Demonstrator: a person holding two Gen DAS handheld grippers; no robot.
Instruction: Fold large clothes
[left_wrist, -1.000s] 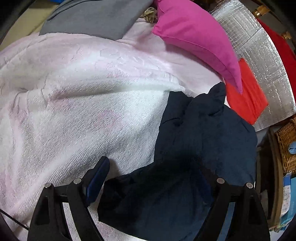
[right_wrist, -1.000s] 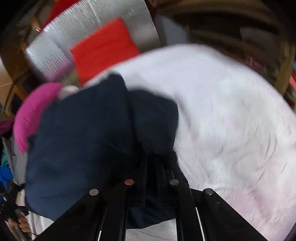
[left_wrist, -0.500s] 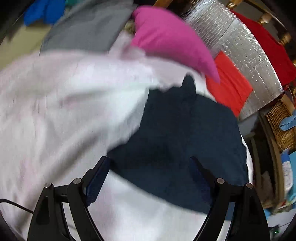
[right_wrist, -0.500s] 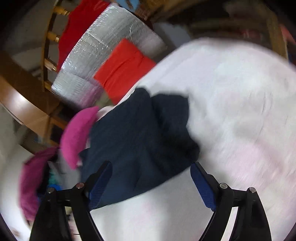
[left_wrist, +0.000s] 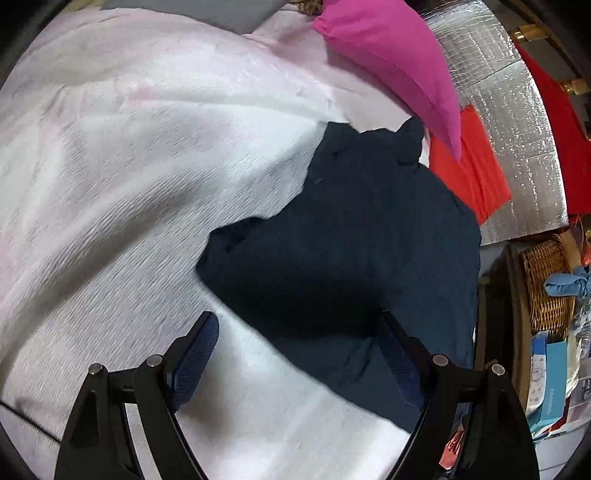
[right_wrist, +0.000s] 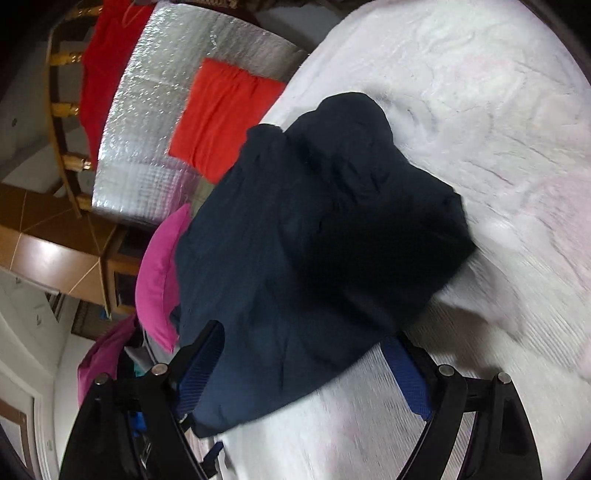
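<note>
- On the white textured blanket (left_wrist: 140, 177) lies the dark navy garment (left_wrist: 351, 251), folded into a thick bundle; in the left wrist view it fills the middle and runs toward 4 o'clock.
- At 6 o'clock of that view the left gripper (left_wrist: 299, 358) stands with its jaws wide apart. One blue pad is over the bare blanket, the other pad is over the near edge of the garment, and nothing is pinched between them.
- At 1 o'clock from the garment a pink cushion (left_wrist: 399, 62) leans, and its tip is close to the garment's far corner.
- Just beside this corner, at 2 o'clock, a red folded cloth (left_wrist: 469, 166) lies on a silver foil mat (left_wrist: 509, 110).
- At 3 o'clock, off the bed, a wicker basket (left_wrist: 543, 288) stands.
- In the right wrist view the garment (right_wrist: 303, 251) is in the centre, and the right gripper (right_wrist: 306, 369) at 6 o'clock has just opened its jaws. They stand wide now, on both sides of the near edge of the garment, and the pads do not press it.
</note>
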